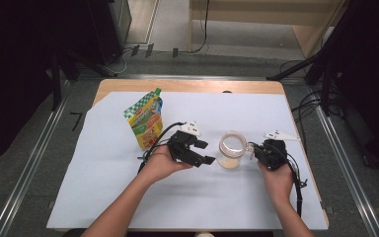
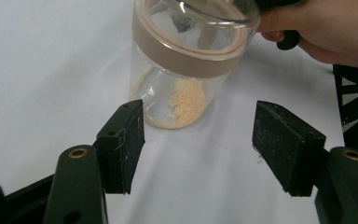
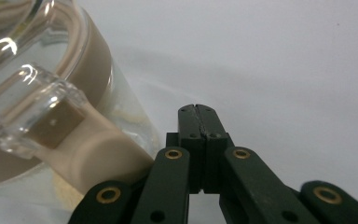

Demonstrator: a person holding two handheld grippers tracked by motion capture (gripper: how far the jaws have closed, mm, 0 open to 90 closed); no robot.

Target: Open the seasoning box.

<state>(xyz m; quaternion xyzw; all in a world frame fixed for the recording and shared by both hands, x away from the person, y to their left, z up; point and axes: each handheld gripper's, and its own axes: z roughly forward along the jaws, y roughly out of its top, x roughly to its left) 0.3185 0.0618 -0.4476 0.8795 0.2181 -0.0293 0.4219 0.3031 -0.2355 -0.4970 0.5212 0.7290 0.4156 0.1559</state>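
From the high view, a clear jar (image 1: 232,149) with a tan band under its lid stands on the white sheet (image 1: 103,163) near the table's middle, between the two hands. Its long axis runs up from the table and its top leans a little toward the camera. The left gripper (image 1: 203,152) sits just left of the jar with its jaws apart and nothing between them. The right gripper (image 1: 254,150) lies just right of it, beside the jar's handle. A green and yellow pouch (image 1: 145,122) stands upright farther left.

In the left gripper view, the jar (image 2: 186,60) tilts, and pale crumbs (image 2: 182,105) lie at its bottom; the pads (image 2: 121,144) stand wide, clear of the glass.

In the right gripper view, the jaws are pressed together, empty, beside the jar's beige handle (image 3: 98,154).
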